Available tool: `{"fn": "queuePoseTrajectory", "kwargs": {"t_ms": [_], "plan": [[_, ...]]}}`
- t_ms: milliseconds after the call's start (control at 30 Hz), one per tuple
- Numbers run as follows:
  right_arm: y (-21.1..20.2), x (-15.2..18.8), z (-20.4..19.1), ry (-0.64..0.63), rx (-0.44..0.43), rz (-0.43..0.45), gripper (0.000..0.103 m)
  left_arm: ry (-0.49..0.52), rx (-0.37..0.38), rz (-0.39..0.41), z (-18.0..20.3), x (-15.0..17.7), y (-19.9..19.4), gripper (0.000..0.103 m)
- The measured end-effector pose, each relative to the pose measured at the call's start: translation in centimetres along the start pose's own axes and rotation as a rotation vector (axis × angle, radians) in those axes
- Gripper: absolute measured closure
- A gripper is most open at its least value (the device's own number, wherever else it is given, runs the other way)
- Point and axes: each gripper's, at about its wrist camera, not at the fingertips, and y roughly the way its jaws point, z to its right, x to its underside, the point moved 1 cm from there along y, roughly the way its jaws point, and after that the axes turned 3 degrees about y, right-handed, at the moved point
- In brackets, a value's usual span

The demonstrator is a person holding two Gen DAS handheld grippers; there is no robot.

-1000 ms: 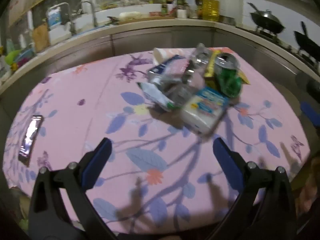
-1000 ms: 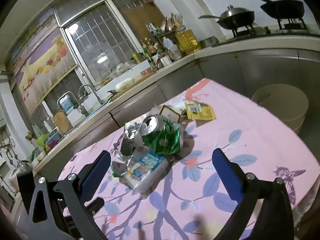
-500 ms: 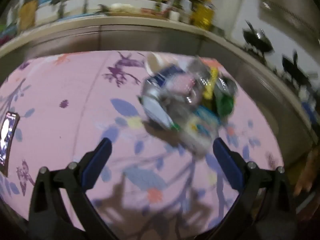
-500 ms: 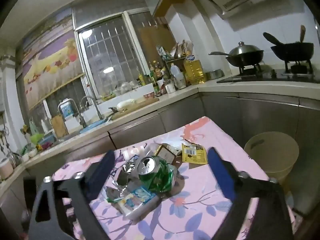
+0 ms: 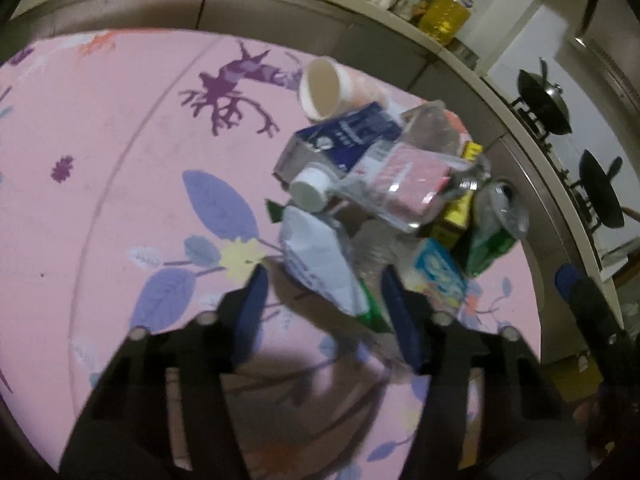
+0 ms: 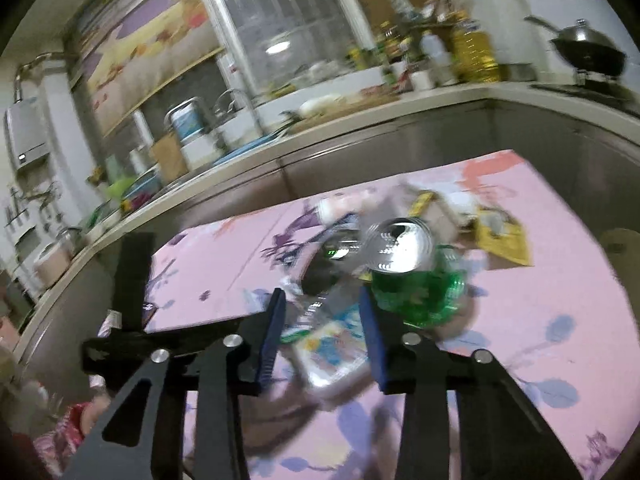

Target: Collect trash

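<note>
A trash heap lies on the pink floral tablecloth (image 5: 120,152). It holds a paper cup (image 5: 320,88), a blue carton (image 5: 348,136), a clear bottle (image 5: 400,180) with a white cap, a white-and-green wrapper (image 5: 320,264), a tissue pack (image 5: 438,272), a crushed green can (image 5: 492,228) and a yellow packet (image 5: 460,208). My left gripper (image 5: 324,300) is closing, with the wrapper's near end between its blue pads and gaps still showing. My right gripper (image 6: 322,320) is closing around the tissue pack (image 6: 332,352), just left of the can (image 6: 416,284). I see no firm press there.
The steel counter (image 6: 360,148) runs behind the table with a sink, bottles and a stove with woks (image 5: 544,104). A beige bin (image 6: 624,248) stands off the table's right side. A yellow packet (image 6: 504,236) lies behind the can. The right gripper's blue tip (image 5: 568,280) shows at the left view's edge.
Both grippers have come in close to the trash heap and their jaws have narrowed from wide open. The left one has tilted down over the wrapper; the right now straddles the tissue pack.
</note>
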Motion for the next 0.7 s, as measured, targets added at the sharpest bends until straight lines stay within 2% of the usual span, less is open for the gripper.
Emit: {"fn": "queuePoseTrajectory", "kwargs": {"t_ms": [33,67,133,233,333,367,400,433,567,700], "plan": [[0.8,-0.1,-0.3,-0.002,-0.006,-0.010,0.071,-0.012,0.006,-0.002,-0.4,0.0,0.2,0.067],[1.6,-0.2,-0.5,0.007,-0.012,-0.016,0.071,-0.030,0.008,-0.007,-0.9,0.0,0.5,0.071],[3.9,-0.7,-0.7,0.036,-0.034,-0.062,0.071,-0.044,0.012,-0.009,-1.6,0.0,0.7,0.086],[6.8,-1.1,-0.6,0.080,-0.031,-0.115,0.071,-0.065,0.039,-0.004,-2.5,0.2,0.6,0.094],[9.1,-1.1,-0.3,0.127,-0.046,-0.158,0.072,-0.065,0.046,0.020,-3.1,0.3,-0.1,0.098],[9.8,-1.1,-0.3,0.128,-0.044,-0.174,0.077,-0.068,0.047,0.028,-3.3,0.4,-0.5,0.098],[10.4,-1.1,-0.4,0.139,-0.065,-0.191,0.098,-0.073,0.053,0.036,-3.6,0.3,-0.9,0.098],[10.6,-1.3,-0.1,0.150,-0.088,-0.190,0.103,-0.079,0.062,0.046,-3.8,0.3,-1.4,0.098],[8.5,-2.0,-1.6,0.070,-0.113,-0.114,0.103,-0.083,0.108,0.125,-3.5,0.6,-4.5,0.098],[4.5,-2.7,-1.8,0.017,-0.129,-0.028,0.103,-0.038,0.162,0.195,-0.9,-0.1,-7.1,0.098]]}}
